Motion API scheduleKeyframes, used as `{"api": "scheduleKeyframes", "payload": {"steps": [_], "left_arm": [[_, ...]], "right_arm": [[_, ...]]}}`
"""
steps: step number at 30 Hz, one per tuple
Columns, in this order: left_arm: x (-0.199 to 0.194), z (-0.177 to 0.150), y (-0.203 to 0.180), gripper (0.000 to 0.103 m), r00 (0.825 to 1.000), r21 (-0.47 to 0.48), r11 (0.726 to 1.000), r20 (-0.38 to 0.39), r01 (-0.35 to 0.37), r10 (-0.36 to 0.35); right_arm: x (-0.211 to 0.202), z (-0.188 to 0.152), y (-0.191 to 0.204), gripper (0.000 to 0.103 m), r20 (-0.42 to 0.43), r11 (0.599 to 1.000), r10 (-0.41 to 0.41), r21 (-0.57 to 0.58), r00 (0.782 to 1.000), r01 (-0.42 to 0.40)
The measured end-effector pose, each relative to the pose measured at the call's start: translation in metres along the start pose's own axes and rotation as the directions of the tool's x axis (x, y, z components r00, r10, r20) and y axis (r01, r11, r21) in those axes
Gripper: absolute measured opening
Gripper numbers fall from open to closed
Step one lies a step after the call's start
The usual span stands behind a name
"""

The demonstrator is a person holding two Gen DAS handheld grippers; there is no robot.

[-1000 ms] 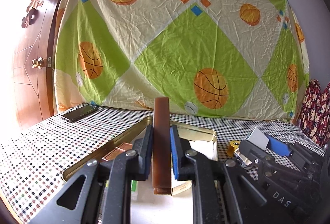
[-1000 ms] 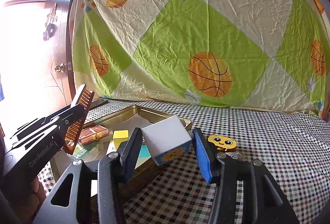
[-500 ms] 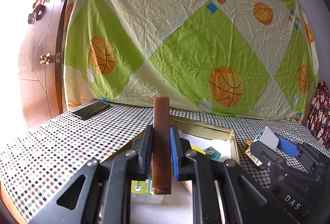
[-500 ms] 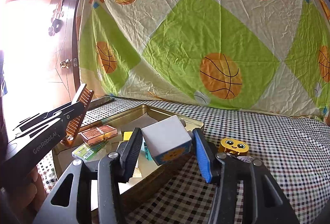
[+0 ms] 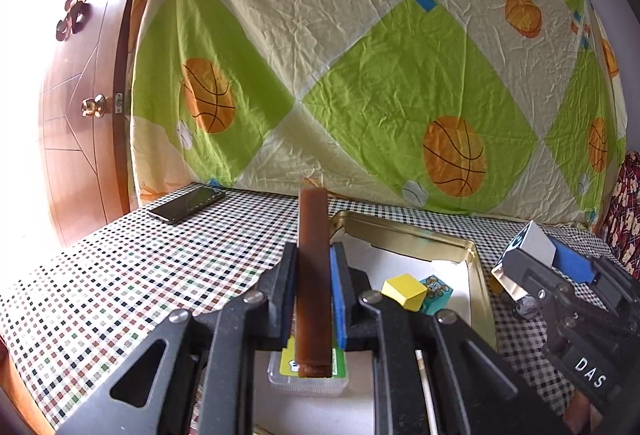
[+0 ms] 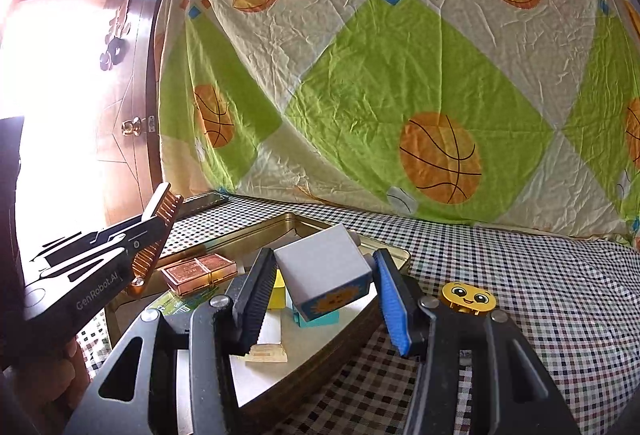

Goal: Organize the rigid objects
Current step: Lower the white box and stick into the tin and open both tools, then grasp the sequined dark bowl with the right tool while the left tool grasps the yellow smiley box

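Both grippers have been carried closer over the gold tin (image 5: 478, 267) since a second ago; more of its inside is now seen. Left gripper (image 5: 313, 287): jaws clamped on the brown comb (image 5: 313, 275), held upright above a clear case (image 5: 308, 381). Right gripper (image 6: 320, 291): jaws gripping the white block (image 6: 324, 271), tilted, above the tin's near edge. Drop-off looks next. Yellow cube (image 5: 404, 291), teal block (image 5: 436, 295) and card deck (image 6: 198, 272) crowd the floor. Smiley toy (image 6: 468, 297) and phone (image 5: 186, 203) are left on the bench.

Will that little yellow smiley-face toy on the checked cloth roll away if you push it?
Probably not: the yellow smiley-face toy looks flat-bottomed and squat, so it should slide. It seems hard plastic, likely light. The checked tablecloth may drag on it.
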State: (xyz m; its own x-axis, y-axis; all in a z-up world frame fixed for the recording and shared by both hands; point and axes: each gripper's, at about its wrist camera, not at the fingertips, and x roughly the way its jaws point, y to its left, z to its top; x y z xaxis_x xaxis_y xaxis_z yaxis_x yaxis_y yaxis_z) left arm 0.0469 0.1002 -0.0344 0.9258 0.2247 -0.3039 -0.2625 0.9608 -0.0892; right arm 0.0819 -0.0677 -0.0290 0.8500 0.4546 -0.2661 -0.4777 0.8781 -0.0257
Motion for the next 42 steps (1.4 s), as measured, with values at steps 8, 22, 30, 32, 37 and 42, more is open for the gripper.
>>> {"api": "scheduleKeyframes", "payload": {"steps": [8, 22, 30, 32, 37, 42], "left_arm": [[0.013, 0.000, 0.001, 0.014, 0.999, 0.029, 1.000, -0.052, 0.004, -0.002], [0.035, 0.000, 0.005, 0.014, 0.988, 0.049, 0.999, -0.151, 0.023, -0.015], [0.035, 0.002, 0.010, 0.062, 0.989, 0.050, 0.998, -0.144, -0.037, 0.044], [0.033, 0.002, 0.016, 0.081, 0.989, 0.020, 0.998, -0.138, -0.056, 0.058], [0.022, 0.003, 0.008, 0.100, 0.992, -0.004, 0.999, -0.119, -0.032, 0.031], [0.013, 0.000, -0.025, 0.103, 0.991, 0.010, 0.999, -0.126, 0.045, -0.043]], "right_arm": [[0.018, 0.006, 0.012, 0.052, -0.040, 0.999, 0.038, -0.022, 0.998, -0.039], [0.060, 0.001, 0.022, 0.053, -0.185, 0.996, 0.083, -0.005, 0.979, -0.085], [0.063, -0.002, 0.022, 0.068, -0.204, 0.995, 0.098, 0.010, 0.974, -0.098], [0.059, -0.002, 0.017, 0.071, -0.198, 0.996, 0.086, 0.021, 0.977, -0.083], [0.041, -0.002, -0.002, 0.073, -0.186, 0.999, 0.040, 0.029, 0.982, -0.035], [0.024, -0.005, -0.041, 0.074, -0.201, 0.998, -0.035, 0.048, 0.979, 0.045]]}}
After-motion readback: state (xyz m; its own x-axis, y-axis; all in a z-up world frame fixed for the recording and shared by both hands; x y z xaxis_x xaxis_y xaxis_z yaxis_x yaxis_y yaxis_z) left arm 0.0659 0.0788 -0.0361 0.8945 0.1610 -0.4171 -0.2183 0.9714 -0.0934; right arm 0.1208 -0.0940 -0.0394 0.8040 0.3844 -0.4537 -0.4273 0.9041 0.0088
